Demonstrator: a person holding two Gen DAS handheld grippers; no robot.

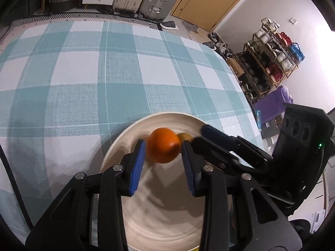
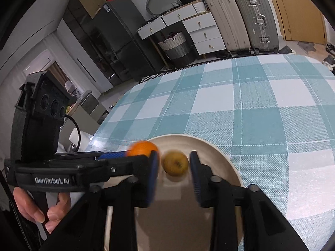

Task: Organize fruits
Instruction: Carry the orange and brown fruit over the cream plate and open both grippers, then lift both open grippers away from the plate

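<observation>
Orange [image 1: 163,146] fills the left view; right view shows a hand [image 2: 39,209].

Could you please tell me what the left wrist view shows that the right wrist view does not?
Only the left wrist view shows the wooden shoe rack by the wall. Only the right wrist view shows the dark grey refrigerator and a person's hand. Both show the round orange fruit, the small yellow-brown fruit, the cream round plate and the teal checked tablecloth.

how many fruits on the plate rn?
2. A round orange between the left gripper's blue pads, and a smaller yellow-brown round fruit beside it between the right gripper's pads, both over the white plate. None visibly hidden.
</observation>
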